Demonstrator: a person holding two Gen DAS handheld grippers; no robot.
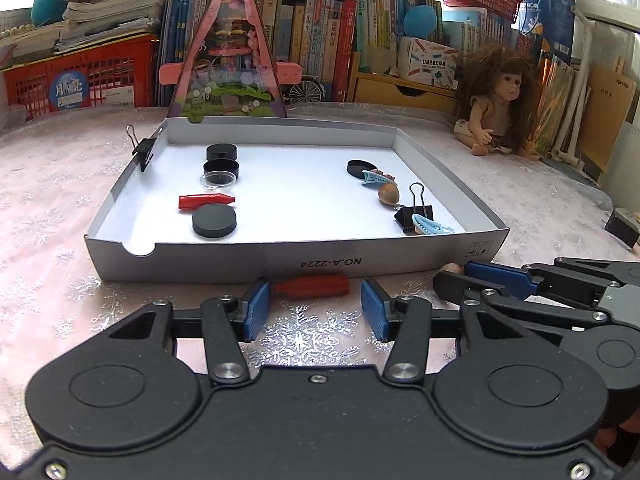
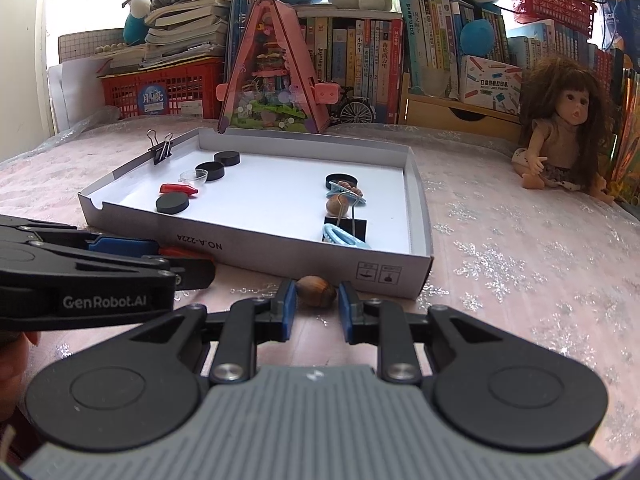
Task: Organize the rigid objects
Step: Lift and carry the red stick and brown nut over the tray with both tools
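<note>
Left wrist view: left hand-held gripper point(image 1: 316, 310) low centre, blue pads spread apart, released; a red bottle-shaped piece point(image 1: 312, 286) lying on its side on the surface point(image 1: 48, 184) between the pad tips, just in front of the near wall of the white cardboard tray point(image 1: 280, 256), no pad visibly pressing on it. Right of centre in the same view, right hand-held gripper point(image 1: 456, 272) reaching in from the right edge, a brown tip showing at its pads.

Right wrist view: right hand-held gripper point(image 2: 316, 300) low centre, clenched on a brown acorn-like nut point(image 2: 316, 290), both blue pads against its sides, nut just in front of the tray's near wall.

Inside the tray, left half: two black discs point(image 1: 221, 152) toward the far wall, a clear round lid point(image 1: 218, 180) leaning against the nearer of them, a second red bottle-shaped piece point(image 1: 206, 201) on its side, a third black disc point(image 1: 214, 221) nearest the front. Right half: a fourth black disc point(image 1: 360, 168), a light blue hair clip point(image 1: 378, 179), another brown nut point(image 1: 388, 193), a black binder clip point(image 1: 414, 212), a second light blue hair clip point(image 1: 432, 226) at the front right corner. Another black binder clip point(image 1: 145, 150) clamped on the tray's left wall.

Upper right of both views: a doll point(image 1: 494, 108) seated on the surface. Top of frame: rows of books point(image 1: 312, 36) and a red basket point(image 1: 84, 76) at upper left.
</note>
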